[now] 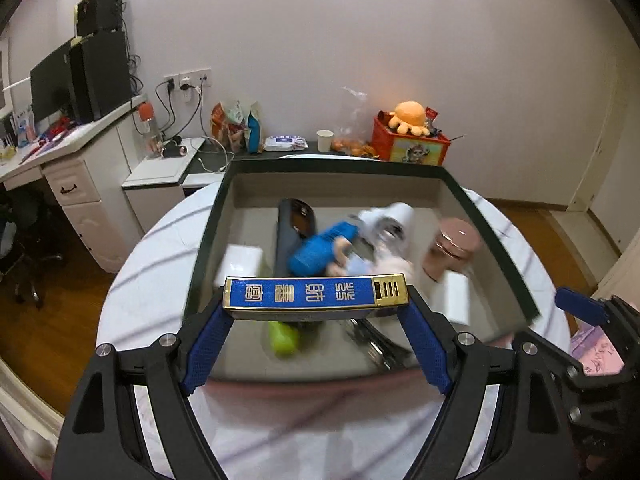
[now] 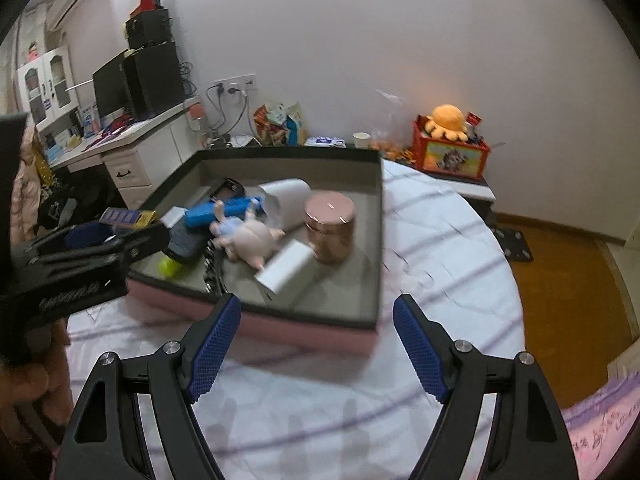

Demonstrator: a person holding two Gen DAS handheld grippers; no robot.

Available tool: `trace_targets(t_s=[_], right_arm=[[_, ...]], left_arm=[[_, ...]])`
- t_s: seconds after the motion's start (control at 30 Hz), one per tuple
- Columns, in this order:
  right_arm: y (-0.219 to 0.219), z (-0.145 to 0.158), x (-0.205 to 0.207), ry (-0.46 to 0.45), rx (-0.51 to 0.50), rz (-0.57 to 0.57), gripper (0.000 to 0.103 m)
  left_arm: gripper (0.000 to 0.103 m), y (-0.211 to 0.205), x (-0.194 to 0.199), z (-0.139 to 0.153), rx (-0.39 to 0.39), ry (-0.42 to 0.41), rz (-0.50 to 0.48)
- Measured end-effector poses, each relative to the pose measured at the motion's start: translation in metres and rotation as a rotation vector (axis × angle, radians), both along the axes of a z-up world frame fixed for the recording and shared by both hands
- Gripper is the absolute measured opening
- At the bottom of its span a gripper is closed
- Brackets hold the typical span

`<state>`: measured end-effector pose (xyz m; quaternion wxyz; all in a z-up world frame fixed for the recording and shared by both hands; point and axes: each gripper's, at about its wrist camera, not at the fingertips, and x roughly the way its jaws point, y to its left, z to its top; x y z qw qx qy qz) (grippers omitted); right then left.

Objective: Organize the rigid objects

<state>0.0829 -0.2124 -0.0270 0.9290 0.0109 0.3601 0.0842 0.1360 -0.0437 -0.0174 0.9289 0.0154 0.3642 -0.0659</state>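
An orange plush octopus (image 1: 409, 117) sits atop a red box (image 1: 410, 146) at upper right. A paper cup (image 1: 324, 140) stands at centre, beside a wipes pack (image 1: 285, 143). At upper left, a black monitor (image 1: 50, 82) occupies a white desk (image 1: 76, 168).

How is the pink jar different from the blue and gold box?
The pink jar is round; the blue and gold box is long and flat. The jar stands inside the tray; the box is held above it, clamped in the left gripper. The box has writing; the jar looks plain. Both look shiny.
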Motion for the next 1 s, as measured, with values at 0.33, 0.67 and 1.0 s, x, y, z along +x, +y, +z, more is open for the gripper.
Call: trace_targets(t_s=[0.33, 0.67, 1.0], right_arm=[[0.013, -0.008, 0.028, 0.027, -0.007, 0.001, 0.08], [0.01, -0.004, 0.021, 0.022, -0.005, -0.019, 0.08], [0.016, 0.025, -0.018, -0.04, 0.031, -0.048, 0.08]], left_arm=[[0.087, -0.009, 0.049, -0.039, 0.011, 0.162, -0.045], [0.103, -0.017, 0.015, -0.023, 0.07, 0.064, -0.074], [0.103, -0.003, -0.039, 0.017, 0.075, -0.028, -0.041]])
